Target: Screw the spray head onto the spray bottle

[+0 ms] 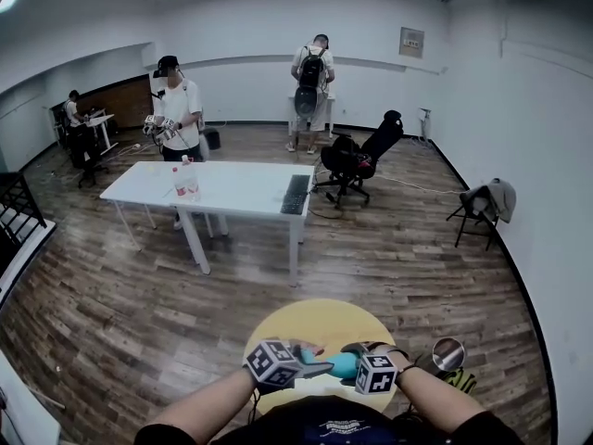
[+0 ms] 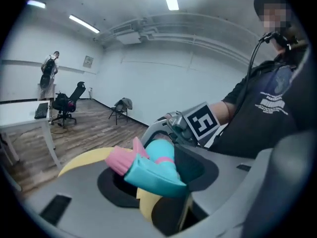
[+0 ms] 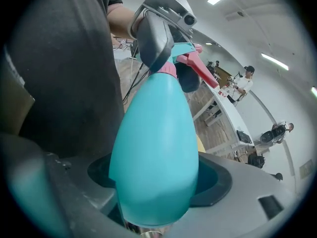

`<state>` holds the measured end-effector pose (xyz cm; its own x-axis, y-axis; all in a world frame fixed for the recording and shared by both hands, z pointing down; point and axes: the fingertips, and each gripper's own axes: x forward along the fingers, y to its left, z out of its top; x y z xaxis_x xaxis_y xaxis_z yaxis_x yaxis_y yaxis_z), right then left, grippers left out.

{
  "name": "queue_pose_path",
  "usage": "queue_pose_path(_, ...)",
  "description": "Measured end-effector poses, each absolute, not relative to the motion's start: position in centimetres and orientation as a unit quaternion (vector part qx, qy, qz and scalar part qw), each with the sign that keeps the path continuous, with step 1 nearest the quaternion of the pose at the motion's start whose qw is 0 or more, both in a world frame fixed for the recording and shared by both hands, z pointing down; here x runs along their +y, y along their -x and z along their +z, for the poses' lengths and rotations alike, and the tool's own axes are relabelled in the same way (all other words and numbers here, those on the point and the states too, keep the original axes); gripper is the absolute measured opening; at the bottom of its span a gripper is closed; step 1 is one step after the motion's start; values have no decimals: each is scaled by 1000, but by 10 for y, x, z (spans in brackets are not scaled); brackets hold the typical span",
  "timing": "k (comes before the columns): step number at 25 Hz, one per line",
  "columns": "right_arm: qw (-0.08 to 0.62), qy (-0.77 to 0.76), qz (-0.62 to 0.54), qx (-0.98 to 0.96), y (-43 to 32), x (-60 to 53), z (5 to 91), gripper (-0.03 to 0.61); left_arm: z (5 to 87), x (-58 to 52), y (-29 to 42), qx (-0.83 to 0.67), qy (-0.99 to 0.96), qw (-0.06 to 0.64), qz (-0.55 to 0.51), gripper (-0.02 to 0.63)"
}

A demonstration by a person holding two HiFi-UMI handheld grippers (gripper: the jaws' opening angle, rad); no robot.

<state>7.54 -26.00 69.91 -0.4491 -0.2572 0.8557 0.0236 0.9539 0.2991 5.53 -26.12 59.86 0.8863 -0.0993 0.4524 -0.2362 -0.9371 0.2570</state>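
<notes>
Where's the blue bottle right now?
The blue bottle sits low in the middle of the head view, clamped in the right gripper above the yellow round table, with the left gripper on its spray head.

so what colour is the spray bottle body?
Teal. The spray bottle shows best in the right gripper view.

The teal, pink-nozzled spray head [image 2: 148, 172] sits on the neck of the teal egg-shaped spray bottle [image 3: 156, 148].

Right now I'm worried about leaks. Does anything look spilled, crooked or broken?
Nothing stands out. The left tongs hold the spray head on the bottle in the right tongs; no spill or crack shows.
</notes>
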Motion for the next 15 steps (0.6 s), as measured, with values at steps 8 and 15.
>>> queue_pose_path(8,479,-64,-78,-872,-63,-257,693,390,583,-281,-22,-139,-931,332,61,308)
queue_pose_path(15,489,-105,-47,-865,-95,-265,711,390,579,-321,108,-259,-834,455,-172,350)
